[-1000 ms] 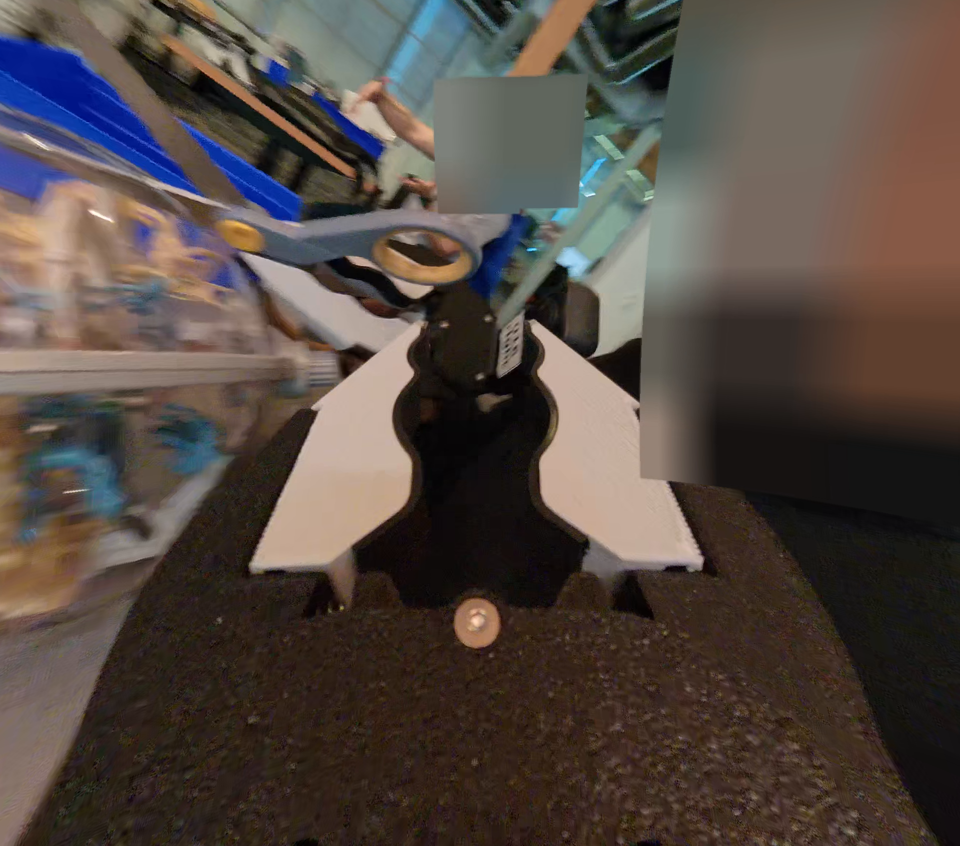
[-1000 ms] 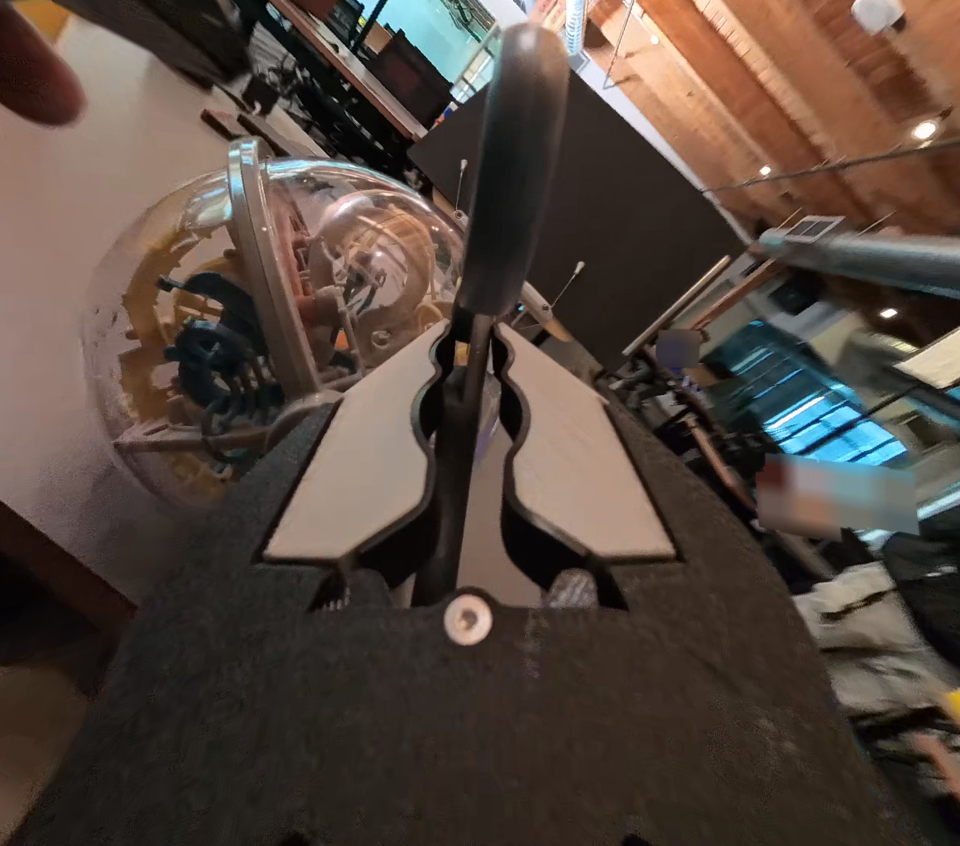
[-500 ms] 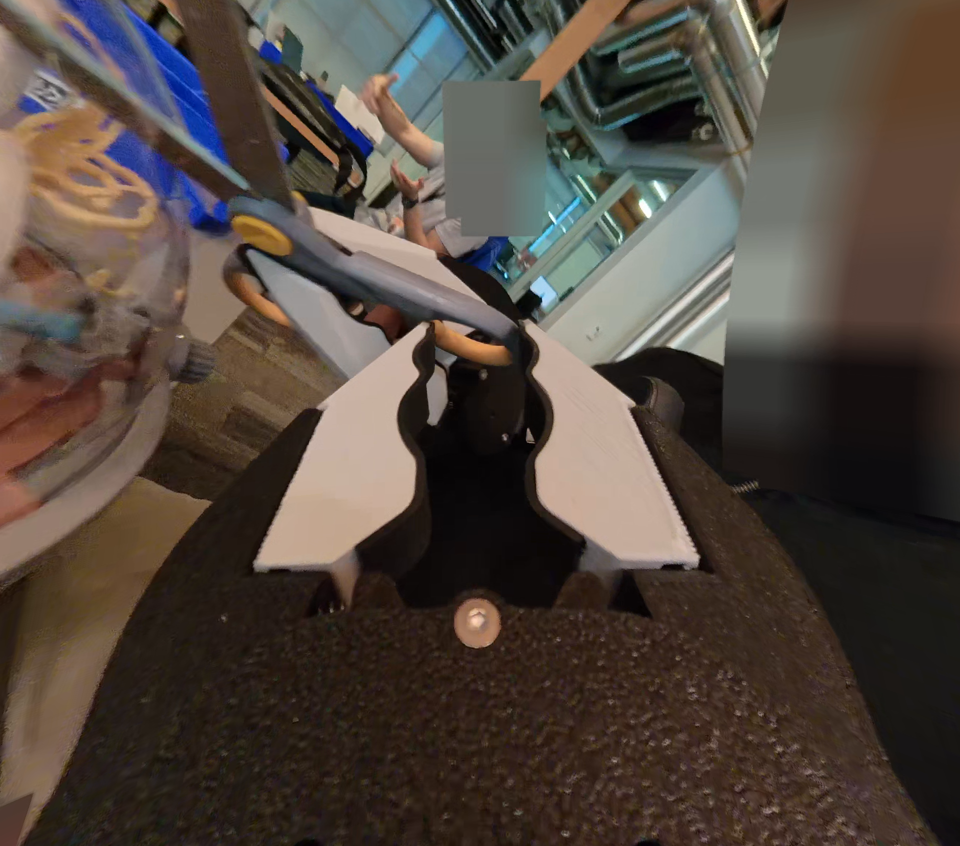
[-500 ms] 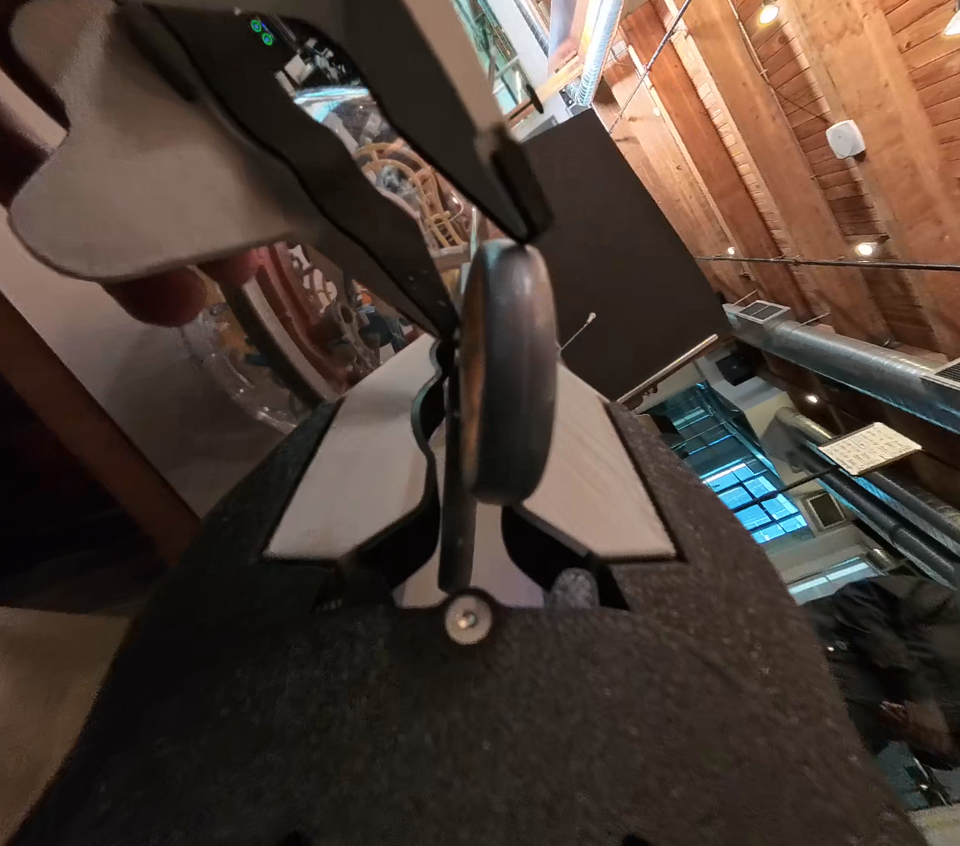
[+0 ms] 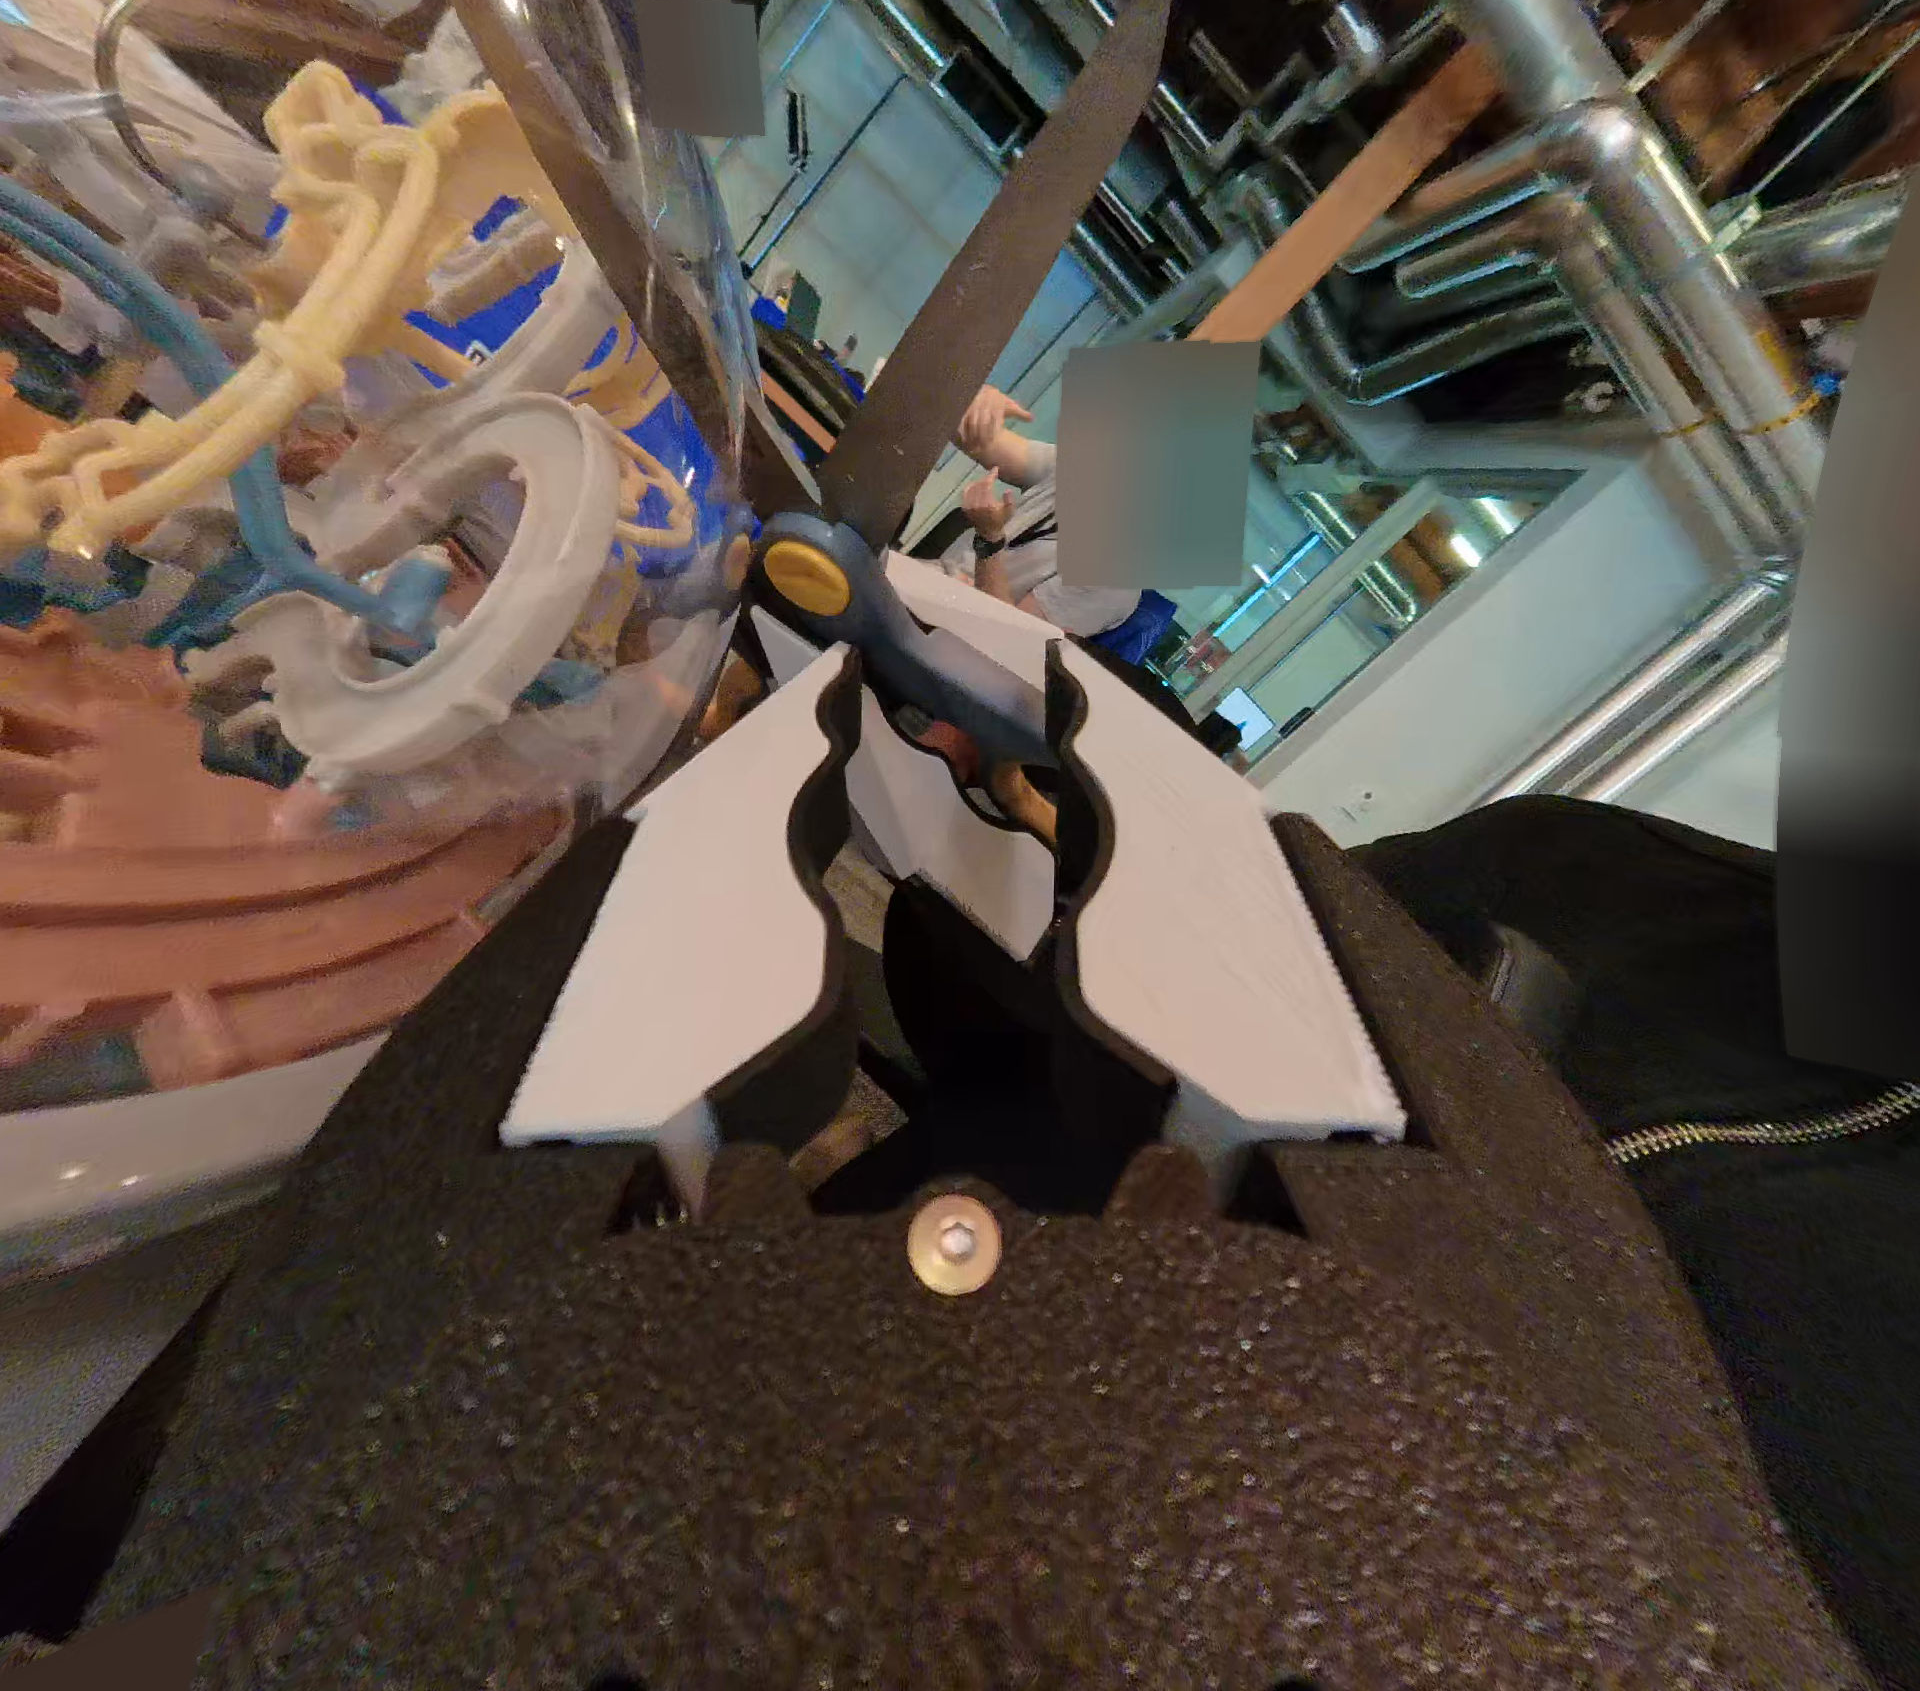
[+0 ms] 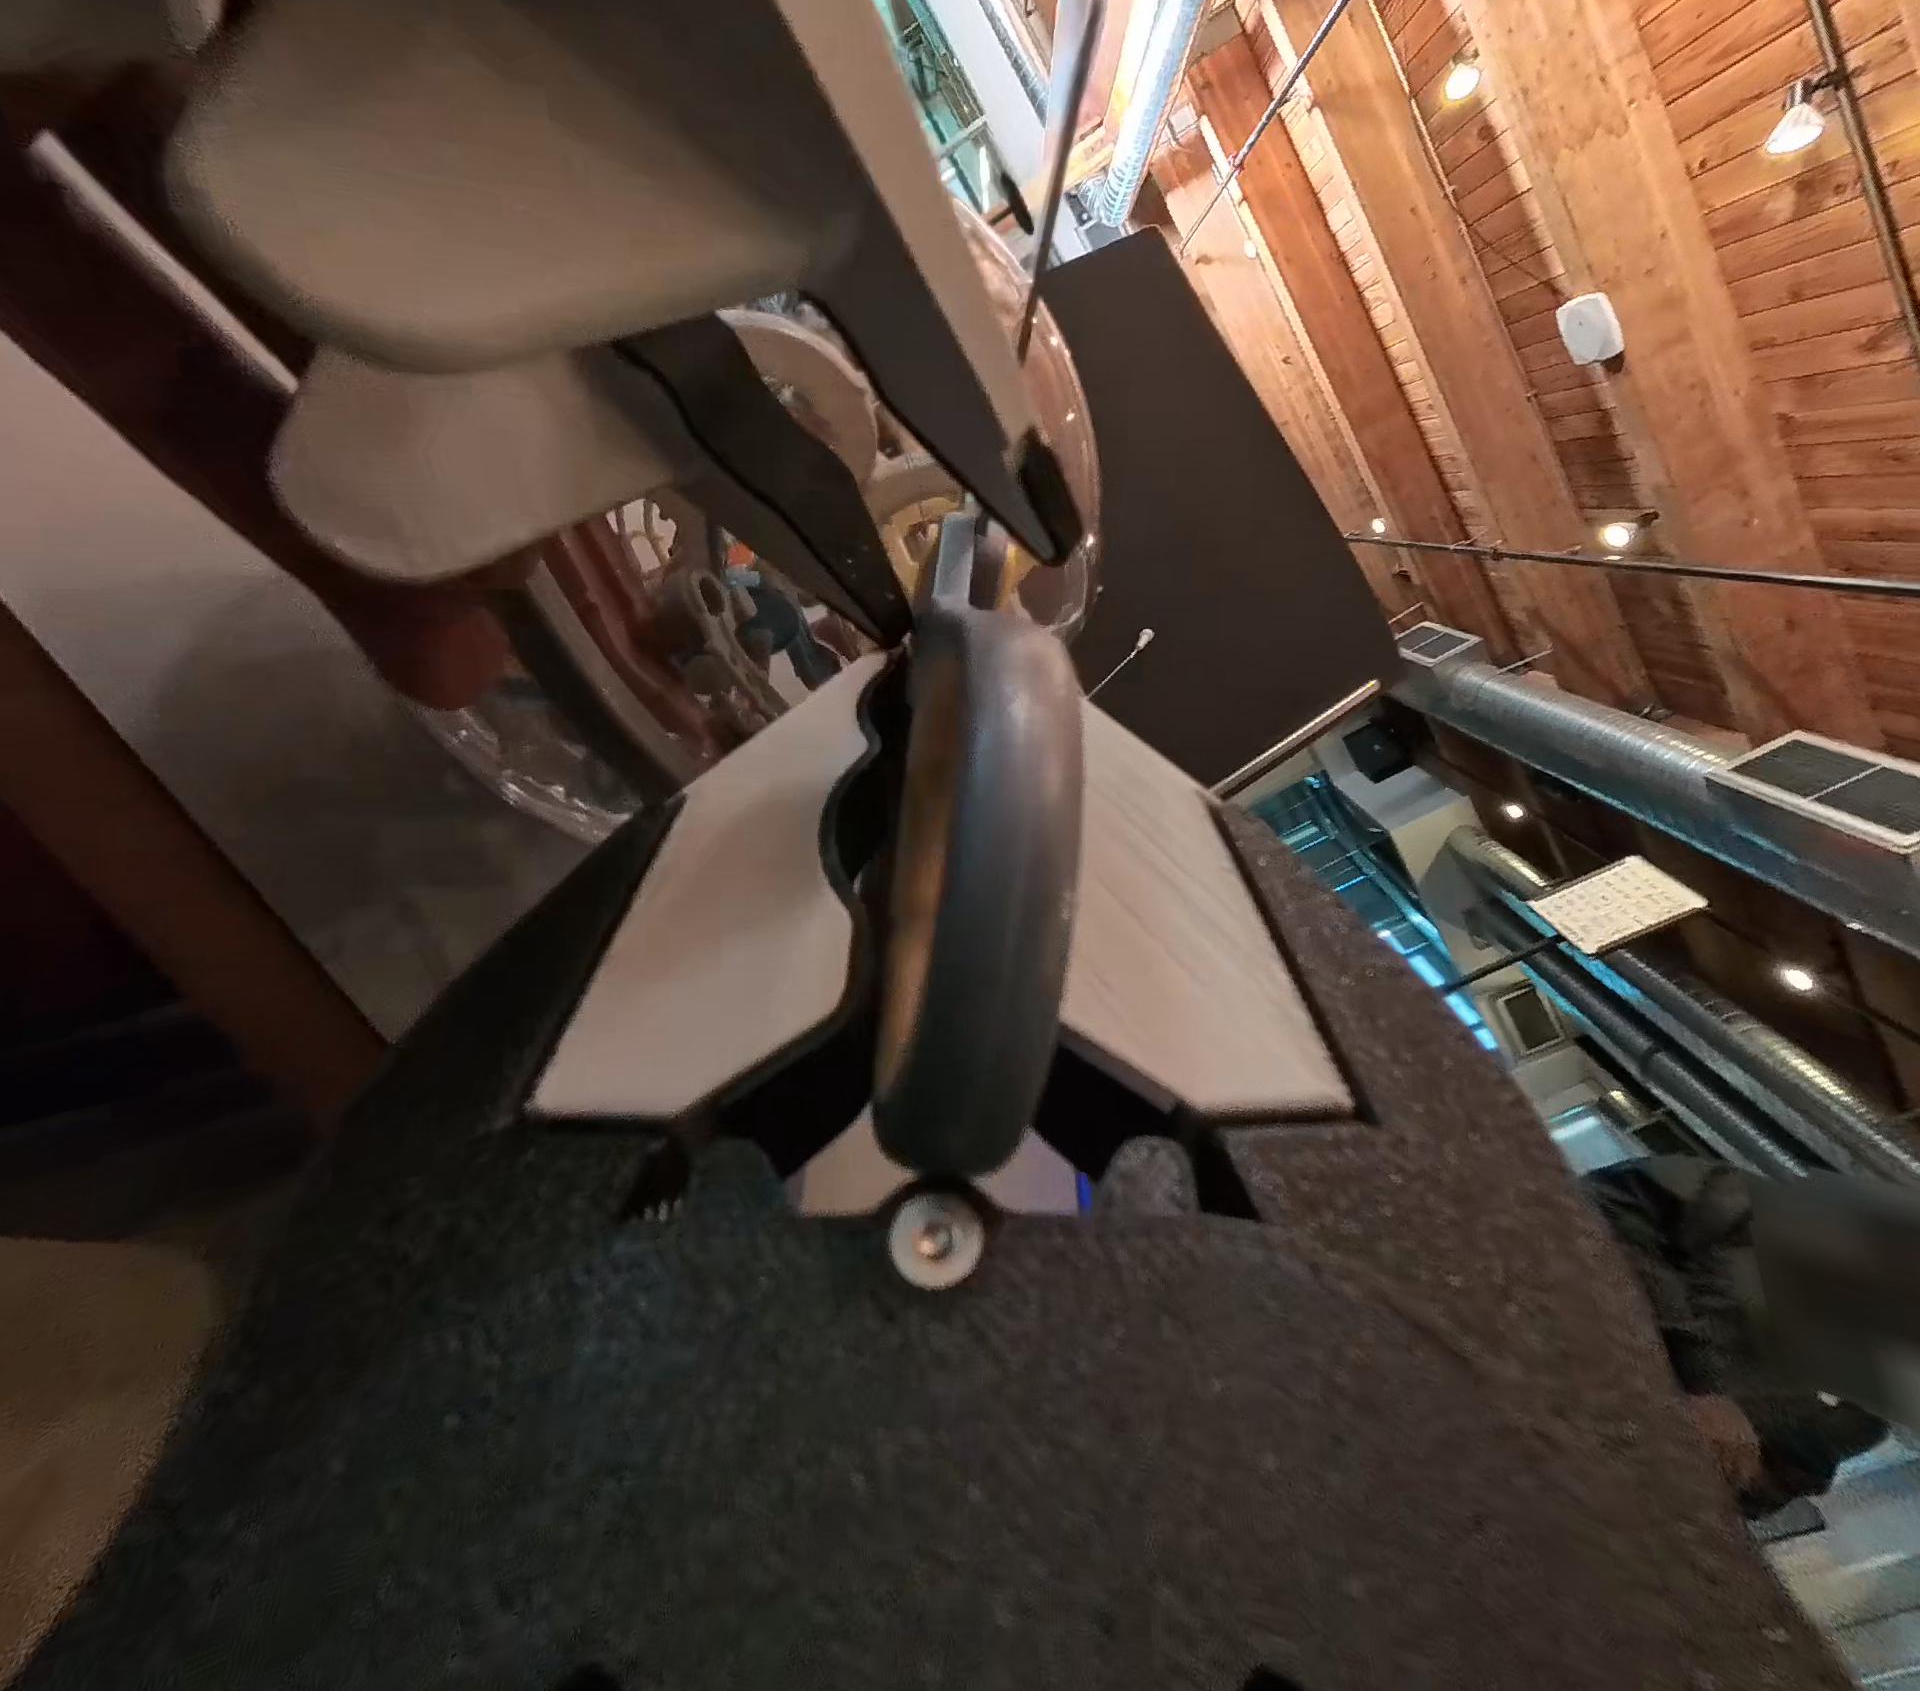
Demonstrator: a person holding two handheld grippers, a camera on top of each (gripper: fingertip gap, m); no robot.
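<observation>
A pair of scissors point(image 5: 831, 592) with grey-blue handles and a yellow pivot is held up between both grippers, its dark blades spread wide in a V. My left gripper point(image 5: 948, 675) is shut on one handle just below the pivot. My right gripper point(image 6: 977, 706) is shut on the other handle loop point(image 6: 977, 893), seen edge-on. The left gripper also shows in the right wrist view point(image 6: 520, 218), coming in from the upper left with its tips at the scissors. One blade lies across a clear maze sphere point(image 5: 364, 498) close on the left.
The sphere point(image 6: 727, 633) rests on a white table point(image 6: 156, 602) with a wooden edge. A person's fingers point(image 6: 436, 654) hold the left gripper. A dark jacket point(image 5: 1558, 966) lies to the right. People point(image 5: 1029, 478) stand far behind. Pipes and a wooden ceiling are overhead. Spacing between my two grippers at the tips: around 5 cm.
The scissor blades have opened and swung upright. The left gripper has closed in on the right gripper. Both views have tilted up and the sphere now fills the left view's side.
</observation>
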